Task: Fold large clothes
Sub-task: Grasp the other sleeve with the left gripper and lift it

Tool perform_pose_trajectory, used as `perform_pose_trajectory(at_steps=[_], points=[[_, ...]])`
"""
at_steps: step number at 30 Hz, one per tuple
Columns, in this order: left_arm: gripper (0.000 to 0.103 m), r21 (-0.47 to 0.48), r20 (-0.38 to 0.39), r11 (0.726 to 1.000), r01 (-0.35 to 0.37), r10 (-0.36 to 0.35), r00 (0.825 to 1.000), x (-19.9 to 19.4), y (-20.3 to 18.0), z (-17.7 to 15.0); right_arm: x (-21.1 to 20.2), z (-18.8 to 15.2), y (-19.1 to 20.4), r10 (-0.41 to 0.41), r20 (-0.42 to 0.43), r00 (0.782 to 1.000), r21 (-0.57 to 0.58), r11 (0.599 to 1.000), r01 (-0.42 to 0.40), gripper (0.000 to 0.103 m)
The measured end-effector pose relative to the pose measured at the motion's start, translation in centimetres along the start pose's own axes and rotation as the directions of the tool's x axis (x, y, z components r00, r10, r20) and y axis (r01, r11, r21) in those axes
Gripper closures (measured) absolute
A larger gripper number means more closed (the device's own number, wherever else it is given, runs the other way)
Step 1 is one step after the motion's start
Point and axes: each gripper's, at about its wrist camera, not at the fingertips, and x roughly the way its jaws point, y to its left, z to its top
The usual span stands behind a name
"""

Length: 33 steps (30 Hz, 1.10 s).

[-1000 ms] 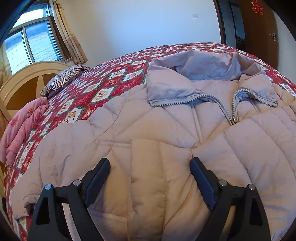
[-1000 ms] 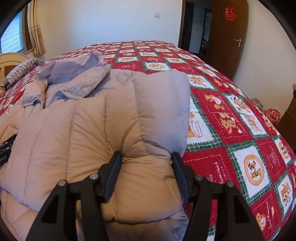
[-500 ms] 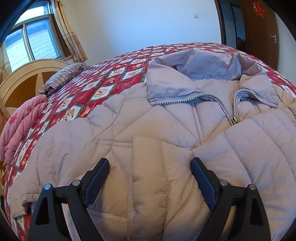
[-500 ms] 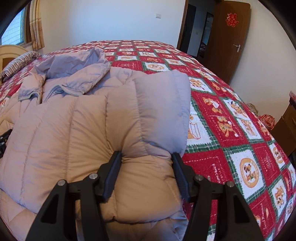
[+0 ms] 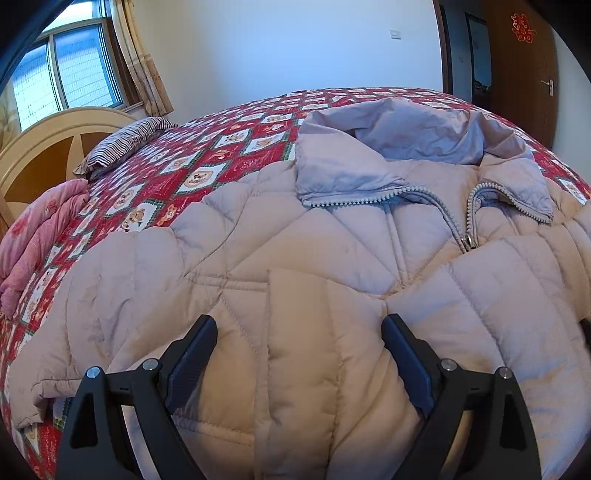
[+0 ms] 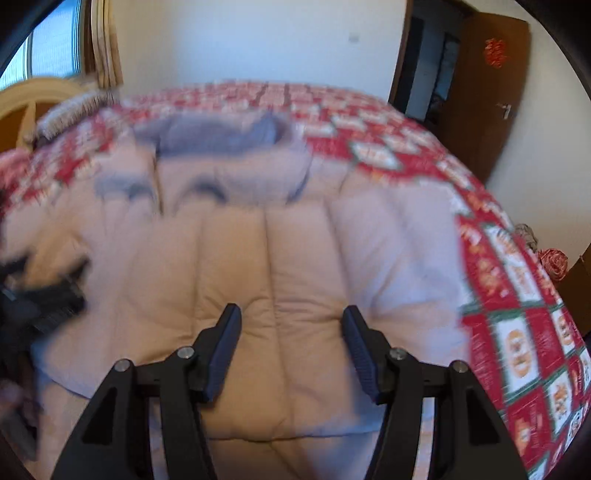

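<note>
We're mid-fold: puffer jacket lies front-up, zipped, on the bed, right sleeve apparently folded across its chest. Left tongs spread, hovering above the lower front, gripping nothing. Right tongs spread too (view blurred). Next we likely need the other sleeve pinched and folded in. No readable labels; red door ornament illegible.

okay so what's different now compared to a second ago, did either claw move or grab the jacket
The right claw swung left: its view is now motion-blurred, and the collar, which sat far left before, is near centre. Its jaws stand open as before, over the puffer jacket. The left claw barely shifted, open above the jacket's front. The jacket itself lies as it did on the red quilt.
</note>
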Motion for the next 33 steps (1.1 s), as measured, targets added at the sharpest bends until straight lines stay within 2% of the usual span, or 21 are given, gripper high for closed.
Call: perform_pose_trajectory(at_steps=[6,8,10,13,14,15,17,18,20,21,23,25,26,28,32,33], points=[[0.010,-0.011,-0.008,1.000,0.018,-0.018,1.000,0.0,0.2,0.1,1.1,-0.8,1.5,-0.081,0.024,0.996,-0.065,0.994,0.083,0.042],[0.010,-0.039,-0.014,0.998,0.051,-0.052,0.999,-0.8,1.2,0.4,1.3,-0.8,1.6,-0.094,0.026,0.995,-0.076,0.992,0.096,0.042],[0.010,-0.045,0.002,0.997,0.057,-0.057,0.998,-2.8,2.5,0.7,1.3,-0.8,1.6,-0.099,0.027,0.995,-0.078,0.992,0.101,0.041],[0.010,-0.029,0.078,0.999,0.040,-0.038,0.996,-6.8,5.6,1.0,1.1,-0.6,1.4,-0.101,0.020,0.995,-0.057,0.993,0.102,0.033],[0.010,-0.025,0.105,0.999,0.029,-0.027,0.994,-8.4,7.6,0.8,0.7,-0.4,1.2,-0.111,0.015,0.994,-0.054,0.992,0.112,0.023],[0.010,-0.023,0.131,1.000,-0.004,0.007,0.991,-9.7,9.6,0.4,0.1,-0.3,1.0,-0.124,0.005,0.992,-0.057,0.991,0.124,0.012],[0.010,-0.034,0.161,0.996,-0.082,0.086,0.983,-11.2,14.1,-1.0,-1.4,-0.3,0.5,-0.102,0.005,0.995,-0.033,0.994,0.102,0.005],[0.010,-0.047,0.160,0.991,-0.124,0.130,0.979,-11.5,16.7,-1.8,-2.2,-0.4,0.3,-0.079,0.020,0.997,-0.016,0.997,0.079,0.005],[0.010,-0.087,0.123,0.973,-0.214,0.224,0.967,-11.3,21.6,-3.7,-3.7,-1.0,0.2,-0.059,0.041,0.997,-0.013,0.998,0.060,0.005],[0.010,-0.124,0.090,0.954,-0.273,0.285,0.954,-11.0,24.9,-5.1,-4.4,-1.6,0.4,-0.053,0.048,0.997,-0.026,0.998,0.055,0.005],[0.010,-0.187,0.005,0.925,-0.330,0.337,0.942,-9.9,30.1,-7.5,-5.2,-2.6,0.8,-0.037,0.059,0.998,-0.038,0.998,0.039,0.005],[0.010,-0.269,-0.103,0.881,-0.390,0.376,0.921,-8.8,34.6,-9.8,-5.5,-3.5,1.5,-0.007,0.053,0.999,-0.050,0.999,0.010,0.005],[0.010,-0.315,-0.145,0.859,-0.403,0.376,0.915,-8.2,36.7,-11.1,-5.6,-4.0,2.1,0.006,0.047,0.999,-0.060,0.998,-0.003,0.005],[0.010,-0.364,-0.231,0.836,-0.411,0.347,0.909,-6.8,39.1,-12.8,-5.6,-4.9,3.1,0.014,0.039,0.999,-0.086,0.996,-0.010,0.005],[0.012,-0.431,-0.239,0.840,-0.329,0.246,0.939,-4.9,39.7,-13.8,-5.7,-5.7,5.1,-0.057,0.058,0.997,-0.174,0.983,0.066,0.005],[0.027,-0.450,-0.222,0.839,-0.305,0.225,0.949,-4.8,39.7,-13.7,-6.0,-5.7,5.3,-0.055,0.063,0.997,-0.179,0.982,0.066,0.005]])
